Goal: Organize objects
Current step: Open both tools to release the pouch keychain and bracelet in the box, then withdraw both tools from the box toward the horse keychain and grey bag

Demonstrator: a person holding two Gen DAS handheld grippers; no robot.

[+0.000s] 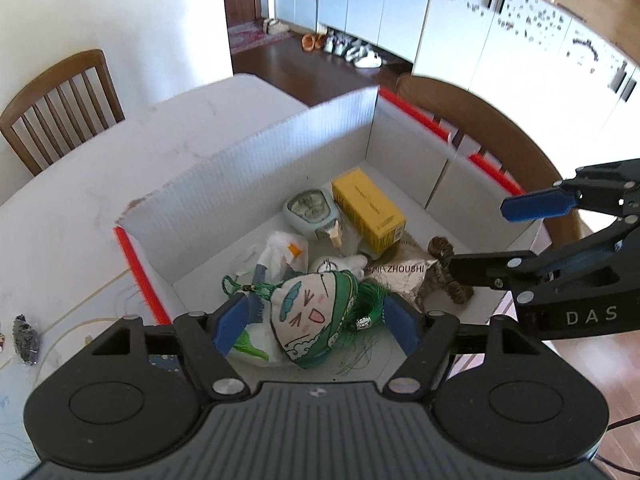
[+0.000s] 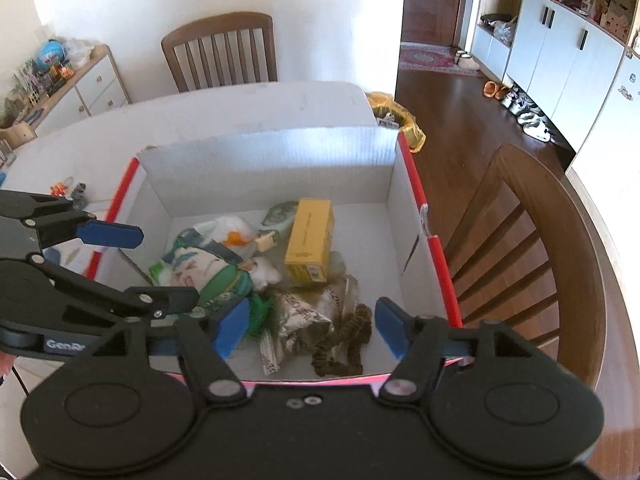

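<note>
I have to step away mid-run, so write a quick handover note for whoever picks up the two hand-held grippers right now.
Left hand-held gripper: open, holds nothing, above the green-and-white face plush in the box.
Right hand-held gripper: open, empty, above the brown snake toy.
White box with red edges on the table: also holds a yellow carton, a silver packet, a pale green timer.
Done: these items are boxed.
Left: small items on the table beside the box.

Your white tabletop (image 2: 248, 100) carries the red-edged white box (image 2: 272, 152). Left of the box, small toy figures (image 2: 68, 191) lie near a dark crinkled packet (image 1: 26, 340).
</note>
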